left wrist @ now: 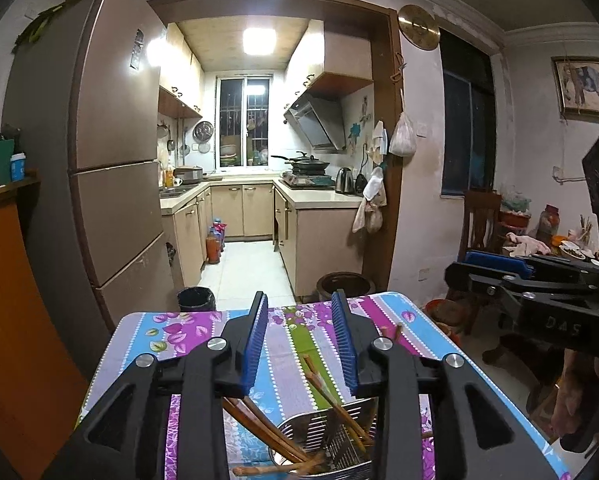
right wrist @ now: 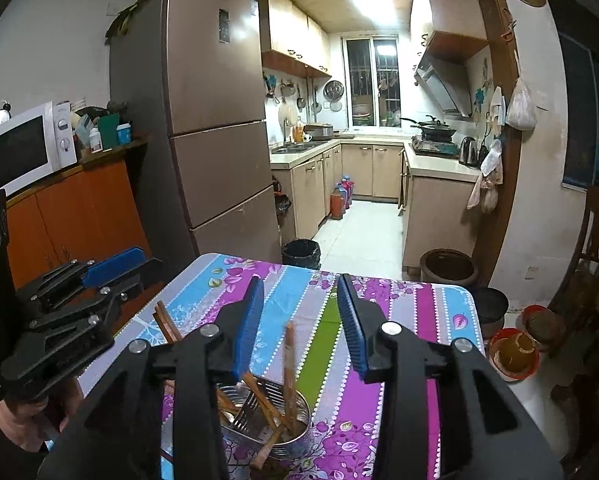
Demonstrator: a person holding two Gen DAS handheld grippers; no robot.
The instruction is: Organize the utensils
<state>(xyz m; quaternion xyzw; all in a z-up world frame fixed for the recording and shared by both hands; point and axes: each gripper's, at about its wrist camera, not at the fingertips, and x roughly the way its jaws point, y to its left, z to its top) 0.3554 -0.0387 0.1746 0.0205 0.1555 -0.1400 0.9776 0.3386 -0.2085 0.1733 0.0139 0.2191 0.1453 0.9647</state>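
Floral striped cloth in purple, blue and green is covering the table, whose near edge is carrying a round perforated steel utensil holder. Wooden chopsticks are leaning inside it, beside a slotted metal spatula. Above the holder, the left gripper and right gripper are both hanging open, ribbed blue pads gripping nothing; "DAS" is showing on the right gripper's black body.

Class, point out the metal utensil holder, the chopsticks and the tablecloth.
metal utensil holder (right wrist: pixel 295 442): right wrist view, front rim.
chopsticks (left wrist: pixel 319 382): left wrist view, mid-shaft.
tablecloth (right wrist: pixel 391 360): right wrist view, bare purple stripe.
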